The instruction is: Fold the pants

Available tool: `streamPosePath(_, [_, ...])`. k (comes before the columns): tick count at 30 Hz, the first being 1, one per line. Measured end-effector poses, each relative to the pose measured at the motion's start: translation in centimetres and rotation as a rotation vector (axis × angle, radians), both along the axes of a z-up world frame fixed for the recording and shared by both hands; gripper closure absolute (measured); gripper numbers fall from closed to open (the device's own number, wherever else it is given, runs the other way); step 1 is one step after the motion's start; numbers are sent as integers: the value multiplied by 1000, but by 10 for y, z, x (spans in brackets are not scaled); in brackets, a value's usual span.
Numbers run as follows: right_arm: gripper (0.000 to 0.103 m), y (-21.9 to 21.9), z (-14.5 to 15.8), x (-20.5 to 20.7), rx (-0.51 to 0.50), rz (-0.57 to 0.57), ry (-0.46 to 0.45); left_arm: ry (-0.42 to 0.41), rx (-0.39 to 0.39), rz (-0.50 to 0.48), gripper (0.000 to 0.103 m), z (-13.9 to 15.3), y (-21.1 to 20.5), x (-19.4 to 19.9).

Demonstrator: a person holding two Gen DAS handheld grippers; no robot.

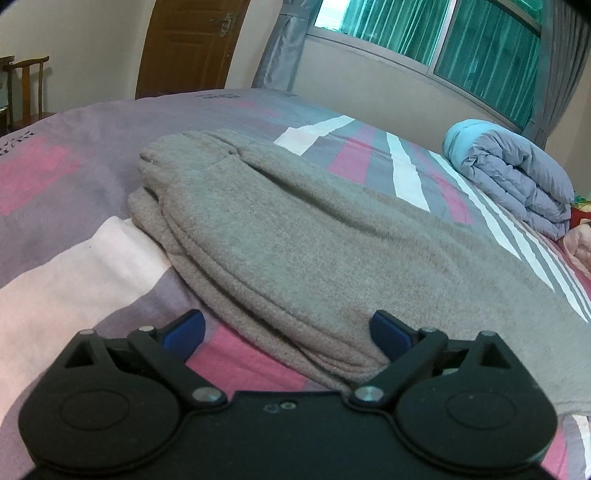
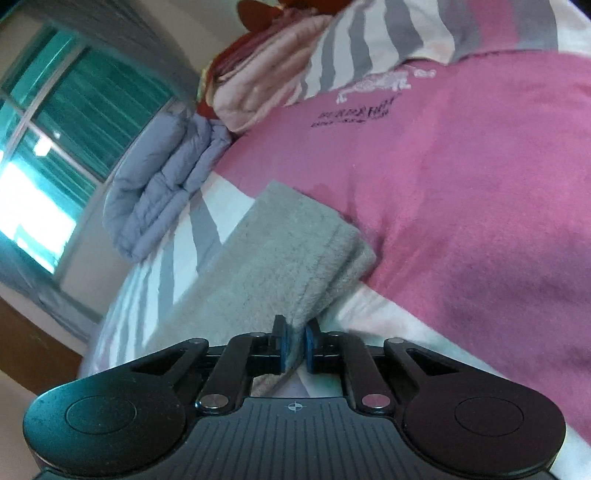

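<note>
On the bed sheet (image 1: 55, 155), one pair of grey pants (image 1: 258, 236) is lying folded lengthwise, centre to 3 o'clock. Left gripper (image 1: 286, 334) is sitting released, straddling the hem at 6 o'clock. Right gripper (image 2: 294, 341) is pinching the pants' edge. One quilt (image 1: 517, 177) is sitting at 2 o'clock.

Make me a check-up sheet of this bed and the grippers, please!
Surface: bedspread, pink, grey and white patches.
Job's things: grey pants, lying flat, legs stacked.
Clutter: folded blue-grey quilt near window; pink folded bedding beside it.
Grippers: left hand-held gripper open, pants edge between its fingers; right hand-held gripper shut on the pants' cuff end.
Cables: nothing seen.
Surroundings: wooden door, chair, window with curtains.
</note>
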State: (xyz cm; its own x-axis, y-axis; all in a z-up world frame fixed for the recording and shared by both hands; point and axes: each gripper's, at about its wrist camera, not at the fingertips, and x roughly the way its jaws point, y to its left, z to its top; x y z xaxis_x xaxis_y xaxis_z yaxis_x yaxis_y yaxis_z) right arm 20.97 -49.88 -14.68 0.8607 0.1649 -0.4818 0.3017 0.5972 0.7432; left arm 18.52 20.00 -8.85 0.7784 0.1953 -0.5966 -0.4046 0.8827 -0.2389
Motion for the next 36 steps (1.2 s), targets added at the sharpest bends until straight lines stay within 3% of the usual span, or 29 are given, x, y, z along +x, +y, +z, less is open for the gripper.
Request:
streamPosePath(4, [95, 9, 29, -21, -66, -15, -189, -2, -3, -2, 12, -1, 0, -1])
streamPosePath(5, [95, 11, 24, -23, -83, -22, -184, -1, -3, -2, 11, -1, 0, 0])
streamPosePath(7, [97, 5, -9, -10, -8, -24, -10, -1, -3, -3, 11, -1, 1, -1])
streamPosePath(8, [97, 1, -18, -11, 32, -31, -24, -2, -5, -3, 11, -1, 1, -1])
streamPosePath(12, [97, 6, -8, -10, -20, -14, -7, -6, -8, -5, 11, -1, 1, -1])
streamPosePath(22, [94, -7, -8, -9, 77, -2, -3, -17, -18, -7, 11, -2, 2, -2])
streamPosePath(27, [77, -4, 2, -14, 83, -15, 6, -24, -21, -8, 11, -2, 2, -4])
streamPosePath(36, [76, -4, 0, -10, 93, -28, 18, -33, -27, -19, 10, -2, 4, -5])
